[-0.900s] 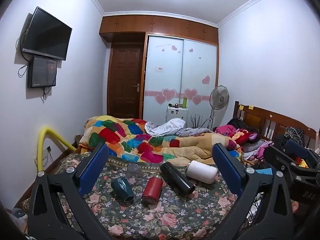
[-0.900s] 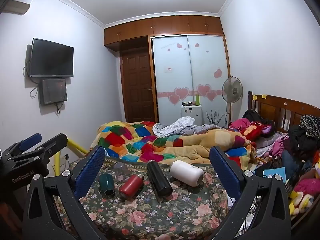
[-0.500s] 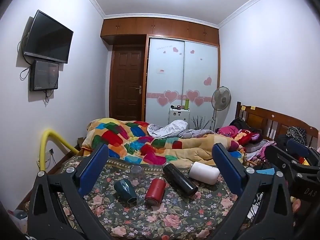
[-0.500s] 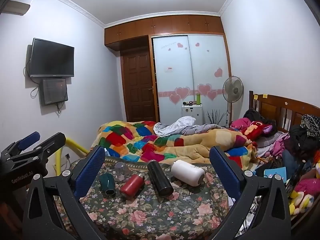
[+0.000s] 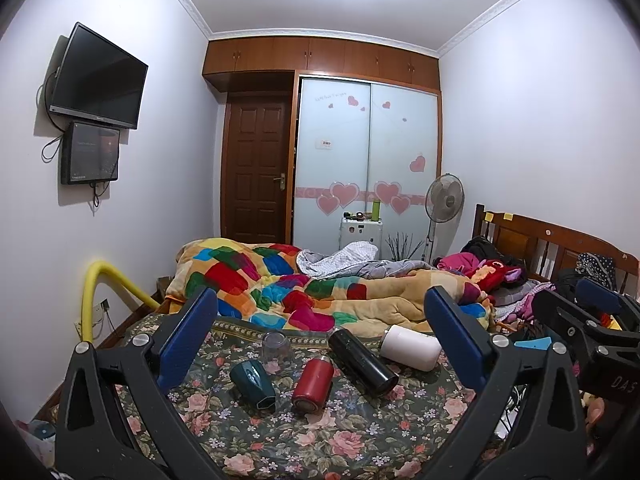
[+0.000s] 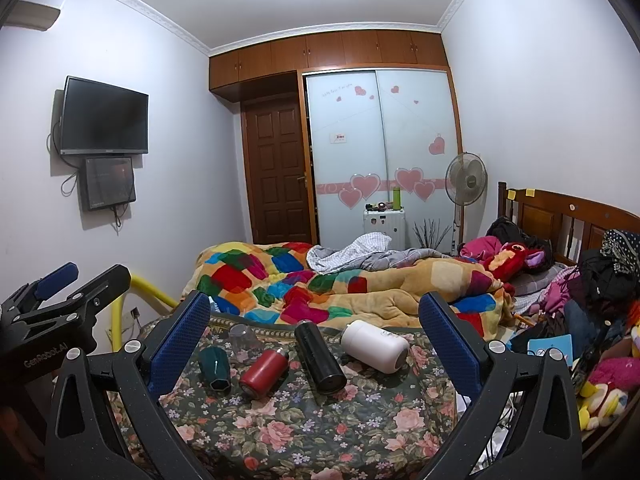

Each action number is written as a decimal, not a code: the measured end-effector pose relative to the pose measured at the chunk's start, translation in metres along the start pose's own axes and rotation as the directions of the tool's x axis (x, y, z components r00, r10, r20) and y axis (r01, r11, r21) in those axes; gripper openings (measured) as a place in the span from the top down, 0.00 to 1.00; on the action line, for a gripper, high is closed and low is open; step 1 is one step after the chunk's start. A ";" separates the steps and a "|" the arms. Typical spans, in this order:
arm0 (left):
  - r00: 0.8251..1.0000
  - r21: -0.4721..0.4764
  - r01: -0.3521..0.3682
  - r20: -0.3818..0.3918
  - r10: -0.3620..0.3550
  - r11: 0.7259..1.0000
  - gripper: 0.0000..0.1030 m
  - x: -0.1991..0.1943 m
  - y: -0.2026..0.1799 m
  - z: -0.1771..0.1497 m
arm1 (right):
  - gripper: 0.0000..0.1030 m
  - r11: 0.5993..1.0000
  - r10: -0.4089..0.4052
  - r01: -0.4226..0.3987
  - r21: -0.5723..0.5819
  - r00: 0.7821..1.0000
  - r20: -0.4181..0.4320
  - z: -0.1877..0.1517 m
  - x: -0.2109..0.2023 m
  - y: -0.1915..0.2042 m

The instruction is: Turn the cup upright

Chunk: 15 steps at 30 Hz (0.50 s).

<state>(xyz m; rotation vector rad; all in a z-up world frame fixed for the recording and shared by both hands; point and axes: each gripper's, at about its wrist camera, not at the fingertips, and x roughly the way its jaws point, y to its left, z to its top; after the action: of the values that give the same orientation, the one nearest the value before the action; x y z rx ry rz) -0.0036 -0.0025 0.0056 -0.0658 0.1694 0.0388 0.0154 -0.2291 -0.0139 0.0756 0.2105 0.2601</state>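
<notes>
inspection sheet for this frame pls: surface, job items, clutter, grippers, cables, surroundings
Surface: dark floral cloth, flat, at the bed's foot.
Job's things: five vessels. Dark green faceted cup, red metal flask, black cylindrical flask and white wide bottle lie on their sides; clear glass tumbler stands, which way up is unclear.
Clutter: multicoloured patchwork blanket behind the cloth; clothes and plush toys heaped at right.
Grippers: left gripper open, empty; right gripper open, empty; both back from the vessels.
Cables: wires hang below the wall-mounted black TV.
Surroundings: brown wooden door, standing fan.
</notes>
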 end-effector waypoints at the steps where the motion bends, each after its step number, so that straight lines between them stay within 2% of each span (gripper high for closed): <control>1: 1.000 0.000 0.000 0.001 0.000 1.000 0.00 0.000 0.000 0.000 | 0.00 1.000 0.000 0.000 0.001 1.000 0.000 0.000 0.000 0.000; 15: 1.000 -0.001 -0.002 0.004 0.002 1.000 0.00 0.001 -0.003 0.004 | 0.00 1.000 0.000 0.000 -0.001 1.000 -0.001 0.001 0.002 0.002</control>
<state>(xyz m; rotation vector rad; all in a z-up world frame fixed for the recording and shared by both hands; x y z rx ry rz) -0.0020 -0.0051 0.0097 -0.0662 0.1658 0.0413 0.0168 -0.2270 -0.0128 0.0748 0.2118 0.2607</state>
